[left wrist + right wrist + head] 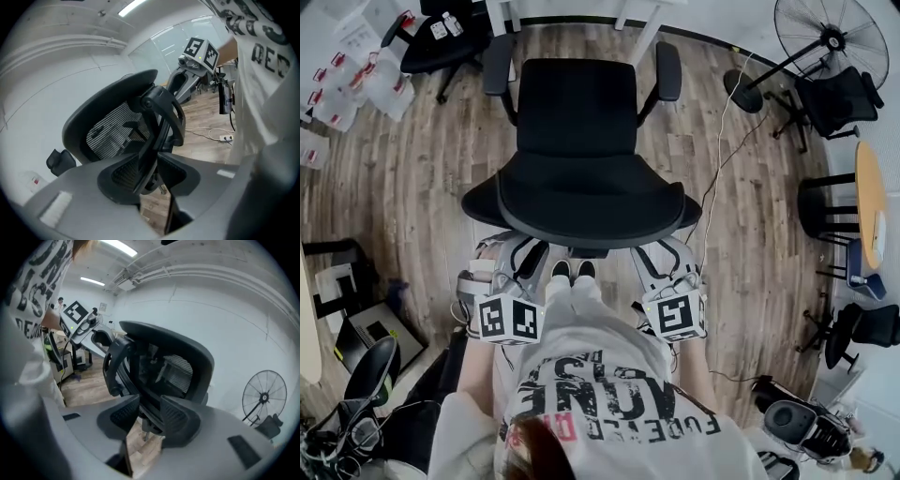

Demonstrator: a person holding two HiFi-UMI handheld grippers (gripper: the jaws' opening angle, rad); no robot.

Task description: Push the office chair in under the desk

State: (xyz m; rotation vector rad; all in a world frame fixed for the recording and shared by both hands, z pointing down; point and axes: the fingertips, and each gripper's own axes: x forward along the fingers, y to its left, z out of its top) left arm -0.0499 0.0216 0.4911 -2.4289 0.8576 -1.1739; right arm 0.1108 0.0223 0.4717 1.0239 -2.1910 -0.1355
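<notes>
A wooden floor [412, 187] fills the room below you, with a standing fan [830, 37] far off to your right. At the top of the head view stand the white legs of the desk [645, 37]. The black office chair [577, 141] sits directly between you and that desk, its seat facing the desk and mostly out from under it. Its curved backrest [581, 202] is closest to you, and the long edge of the backrest runs from your left to your right. Both tools are low behind the backrest, one on each side of its centre and about equally near. The left gripper [517, 267] has its jaws apart. In the left gripper view, the chair's dark back support [154, 136] shows through the gap [157, 173], and the pads do not seem to press on it. The right gripper [661, 262] is also spread and holds nothing. The right gripper view shows the same support [140, 380] framed just beyond its jaws [150, 416]. The chair lies straight ahead of both tools, so the push likely goes forward, toward the desk.
</notes>
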